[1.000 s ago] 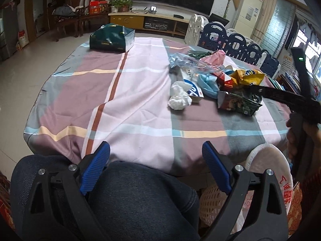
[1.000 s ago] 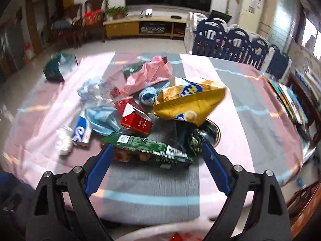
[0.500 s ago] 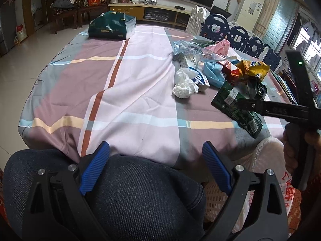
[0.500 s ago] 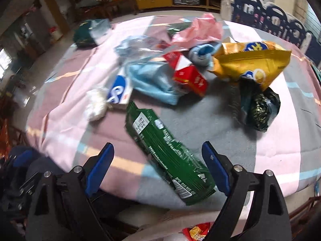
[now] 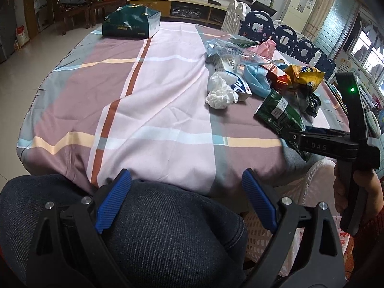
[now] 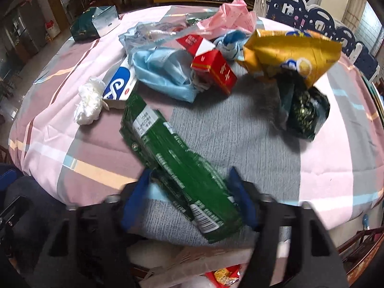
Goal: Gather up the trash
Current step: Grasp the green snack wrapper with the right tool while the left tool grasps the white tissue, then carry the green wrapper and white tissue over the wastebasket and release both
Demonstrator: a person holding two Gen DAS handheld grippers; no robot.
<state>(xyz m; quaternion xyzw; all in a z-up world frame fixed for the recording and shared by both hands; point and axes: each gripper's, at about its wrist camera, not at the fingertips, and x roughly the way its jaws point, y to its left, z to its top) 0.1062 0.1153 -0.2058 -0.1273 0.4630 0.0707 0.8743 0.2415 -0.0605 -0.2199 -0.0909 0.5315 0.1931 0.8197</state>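
While the right tongs (image 6: pixel 189 196) have been closing, the green wrapper (image 6: pixel 172 158) lies gripped between them.

1 green wrapper (image 6: pixel 172 158), 1 red carton (image 6: pixel 216 69), 1 tissue wad (image 6: pixel 88 103).

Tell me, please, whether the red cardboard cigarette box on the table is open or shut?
Open. The red cardboard cigarette box lies on its side on the cloth-covered table with its flip lid hinged back, showing the white inside.

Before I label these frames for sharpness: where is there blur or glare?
Right wrist view: the right claw is motion-smeared around the green wrapper, the table beyond fairly sharp. Left wrist view: crisp throughout, the windows washed out, edges bent by the fisheye.
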